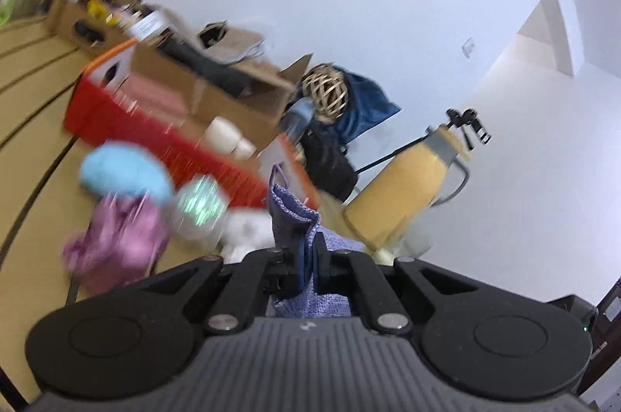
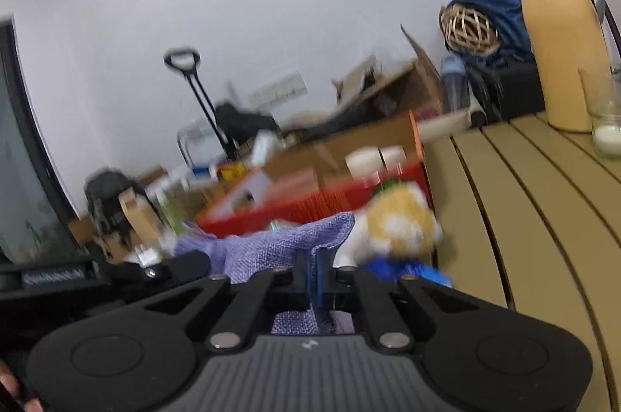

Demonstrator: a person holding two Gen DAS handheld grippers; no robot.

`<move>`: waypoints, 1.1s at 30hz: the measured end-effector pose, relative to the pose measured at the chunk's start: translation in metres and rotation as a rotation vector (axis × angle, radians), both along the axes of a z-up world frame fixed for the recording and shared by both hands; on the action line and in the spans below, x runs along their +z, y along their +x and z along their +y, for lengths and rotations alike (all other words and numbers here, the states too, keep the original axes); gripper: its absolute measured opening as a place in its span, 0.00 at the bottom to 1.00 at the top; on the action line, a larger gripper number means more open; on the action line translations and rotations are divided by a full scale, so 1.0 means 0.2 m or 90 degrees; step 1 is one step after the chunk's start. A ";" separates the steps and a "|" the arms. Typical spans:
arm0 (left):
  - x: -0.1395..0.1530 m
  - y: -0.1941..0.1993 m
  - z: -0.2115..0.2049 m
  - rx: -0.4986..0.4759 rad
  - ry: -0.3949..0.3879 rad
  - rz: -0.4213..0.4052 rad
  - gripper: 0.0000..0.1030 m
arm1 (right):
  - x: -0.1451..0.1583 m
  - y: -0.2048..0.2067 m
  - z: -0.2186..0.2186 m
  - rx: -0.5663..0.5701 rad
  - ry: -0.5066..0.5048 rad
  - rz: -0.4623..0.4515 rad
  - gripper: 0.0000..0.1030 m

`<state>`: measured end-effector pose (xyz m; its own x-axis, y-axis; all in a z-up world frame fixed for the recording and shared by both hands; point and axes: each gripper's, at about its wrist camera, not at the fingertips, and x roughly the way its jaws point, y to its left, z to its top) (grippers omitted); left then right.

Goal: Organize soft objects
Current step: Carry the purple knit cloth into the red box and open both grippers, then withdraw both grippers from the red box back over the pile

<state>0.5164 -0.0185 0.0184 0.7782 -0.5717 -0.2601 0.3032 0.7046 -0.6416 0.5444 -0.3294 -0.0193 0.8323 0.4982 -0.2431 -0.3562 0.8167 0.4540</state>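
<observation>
Cloth (image 1: 289,214): a lilac woven piece, pinched at two places. The left gripper (image 1: 309,257) has its jaws pressed together on one edge; the right gripper (image 2: 313,270) has its jaws pressed together on another part of the same cloth (image 2: 271,245). The piece hangs between the two tools, above the slatted table (image 2: 535,179), in front of the red basket (image 1: 116,117).

Risks, as judged from this position:
- Slip. Each pinch takes only a thin edge; an uneven pull between the two tools can draw the fabric out of one pair of jaws.
- Snagging. Soft toys lie just beneath and beside the cloth: a yellow-and-white plush (image 2: 399,225), a pink one (image 1: 116,241) and a blue one (image 1: 124,175). A low swing can drag them.
- Knock-over. The flask (image 2: 562,35) and glass (image 2: 605,125) stand near on the table; a wide sweep toward them can tip either one.

Writing: a dark label at the left edge of the right view bears pale lettering, blurred and unreadable. No other legible text.
</observation>
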 end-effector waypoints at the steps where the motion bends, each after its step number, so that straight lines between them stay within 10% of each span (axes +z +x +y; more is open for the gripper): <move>1: 0.04 0.07 0.01 -0.005 -0.010 -0.004 0.04 | 0.06 0.05 0.00 0.001 -0.007 -0.009 0.03; 11: 0.01 1.11 -0.08 0.037 0.045 0.148 0.04 | 0.19 1.15 0.18 -0.040 -0.184 0.123 0.03; 15: -0.11 1.22 -0.20 0.008 0.193 0.205 0.12 | 0.08 1.23 0.23 -0.080 -0.266 0.156 0.09; 18: -0.08 1.13 -0.18 0.024 0.173 0.194 0.36 | 0.10 1.17 0.18 -0.099 -0.249 0.146 0.12; 24: 0.26 0.81 -0.09 0.033 0.188 0.123 0.39 | 0.35 0.88 0.08 -0.111 -0.221 0.089 0.21; 28: 0.46 0.39 0.00 0.038 0.186 0.034 0.61 | 0.58 0.49 0.01 -0.118 -0.197 0.004 0.24; 33: 0.49 -0.20 0.07 0.067 0.259 -0.020 0.66 | 0.70 -0.13 -0.04 -0.104 -0.182 -0.087 0.38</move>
